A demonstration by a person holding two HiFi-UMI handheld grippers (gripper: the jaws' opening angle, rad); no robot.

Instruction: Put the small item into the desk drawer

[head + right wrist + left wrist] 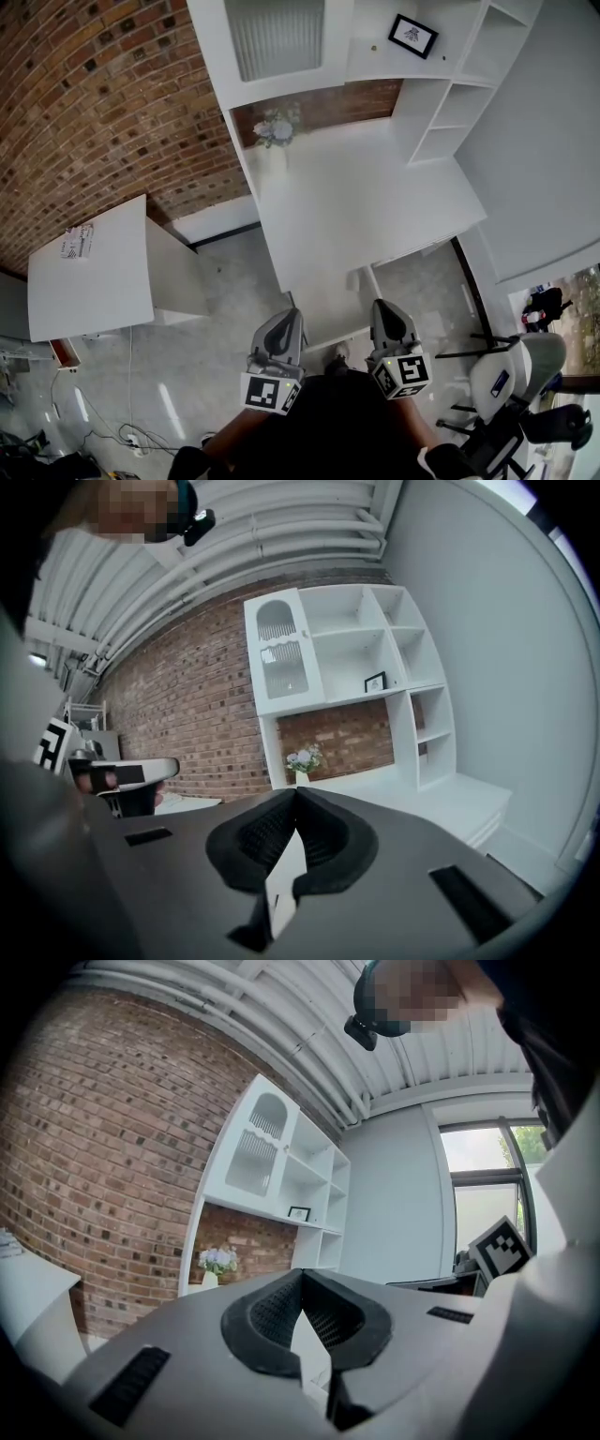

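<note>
Both grippers are low in the head view, side by side, pointing at the front edge of the white bench (pixel 375 206). Left gripper (pixel 292 317): jaws together in its own view, tips meeting, nothing between the pads. Right gripper (pixel 383 306): same, pads closed tip to tip, nothing clamped. The marker cubes face the camera, the left one (pixel 272 392) and the right one (pixel 403 370). I can't tell where the small item is: it isn't on the bench top and it isn't in either gripper. A white panel (pixel 328 314) sticks out from under the bench front edge, between the two grippers. It may be the drawer, but I can't confirm that, and I can't see inside it. On the bench, a vase of pale flowers (pixel 275 129) stands at the back left corner against the brick wall (pixel 94 94). A white shelf unit (pixel 441 122) sits on the back and right side of the bench, with a small framed picture (pixel 413 36) on an upper shelf. A second white table (pixel 94 281) stands well apart to the left, with a printed packet (pixel 77 242) near its far edge. An office chair (pixel 511 375) is at the lower right, near the right gripper.
</note>
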